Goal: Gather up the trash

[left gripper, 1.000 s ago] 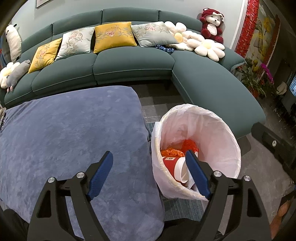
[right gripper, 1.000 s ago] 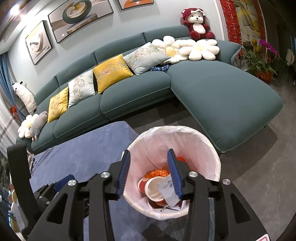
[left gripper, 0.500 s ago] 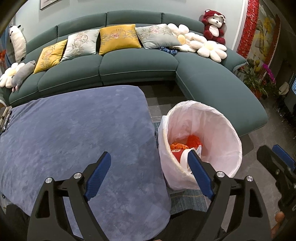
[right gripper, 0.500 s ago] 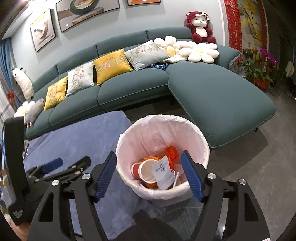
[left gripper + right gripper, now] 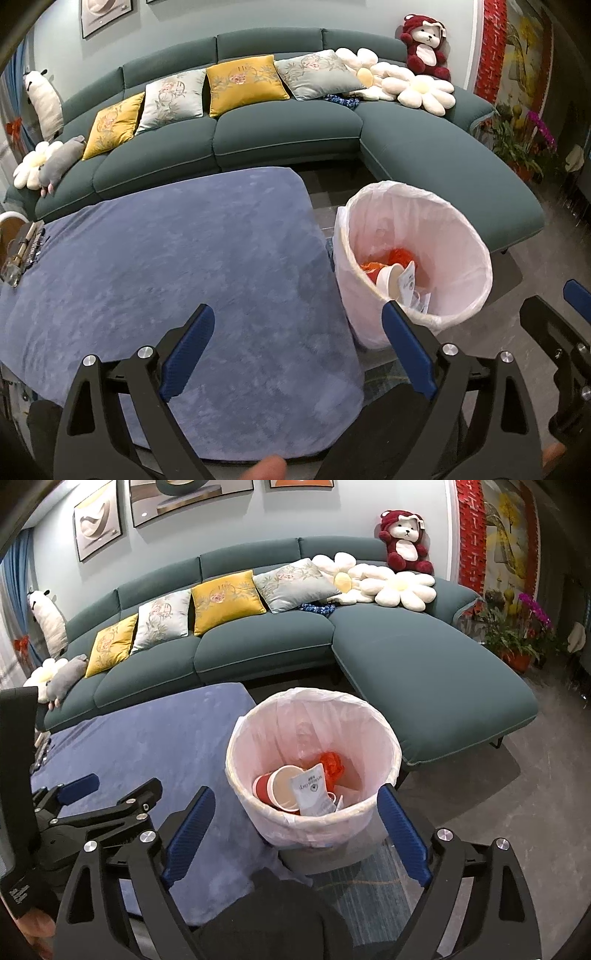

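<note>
A round bin with a white liner (image 5: 240, 746) stands on the floor beside the blue-covered table (image 5: 155, 738); it also shows in the left wrist view (image 5: 476, 258). Inside lie red paper cups (image 5: 273, 786), a white packet (image 5: 310, 790) and orange wrapping (image 5: 330, 762). My right gripper (image 5: 295, 823) is open and empty, above the bin's near rim. My left gripper (image 5: 295, 343) is open and empty, above the table's right edge, left of the bin. The left gripper also shows in the right wrist view (image 5: 110, 786).
A teal sectional sofa (image 5: 288, 136) with cushions and plush toys curves behind the table and bin. Small objects (image 5: 22, 251) lie at the table's far left edge. Potted plants (image 5: 517, 635) stand at the right. Grey floor lies right of the bin.
My right gripper opened wide and the white packet now lies in the bin. Both grippers pulled back and up from the bin.
</note>
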### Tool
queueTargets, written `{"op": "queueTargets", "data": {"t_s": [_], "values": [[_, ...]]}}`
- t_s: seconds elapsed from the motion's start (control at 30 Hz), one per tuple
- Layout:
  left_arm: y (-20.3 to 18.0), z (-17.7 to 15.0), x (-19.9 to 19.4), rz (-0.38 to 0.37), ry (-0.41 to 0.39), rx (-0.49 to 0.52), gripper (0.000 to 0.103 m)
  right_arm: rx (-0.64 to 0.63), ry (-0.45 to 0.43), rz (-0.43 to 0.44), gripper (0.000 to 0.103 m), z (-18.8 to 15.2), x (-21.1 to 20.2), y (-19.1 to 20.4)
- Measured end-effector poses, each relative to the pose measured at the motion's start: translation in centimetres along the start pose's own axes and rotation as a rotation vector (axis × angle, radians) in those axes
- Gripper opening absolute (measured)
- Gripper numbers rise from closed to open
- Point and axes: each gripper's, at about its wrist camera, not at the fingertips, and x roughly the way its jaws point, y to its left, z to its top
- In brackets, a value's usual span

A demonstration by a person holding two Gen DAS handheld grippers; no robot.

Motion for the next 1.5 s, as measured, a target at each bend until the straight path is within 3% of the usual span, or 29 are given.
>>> {"op": "queueTargets", "data": {"t_s": [0.03,0.7,1.5], "values": [[0.1,-0.2,-0.1,0.004,-0.002,0.0,0.088,-0.003,0.003,0.003,0.097,-0.2,0.0,0.1],[0.9,-1.7,0.1,-0.005,0.031,-0.051,0.091,-0.015,0.044,-0.019,0.096,-2.2,0.9,0.3],[-0.4,-2.0,-0.4,0.014,0.017,-0.013,0.091,-0.018,0.062,-0.022,0.096,-3.1,1.2,0.3]]}}
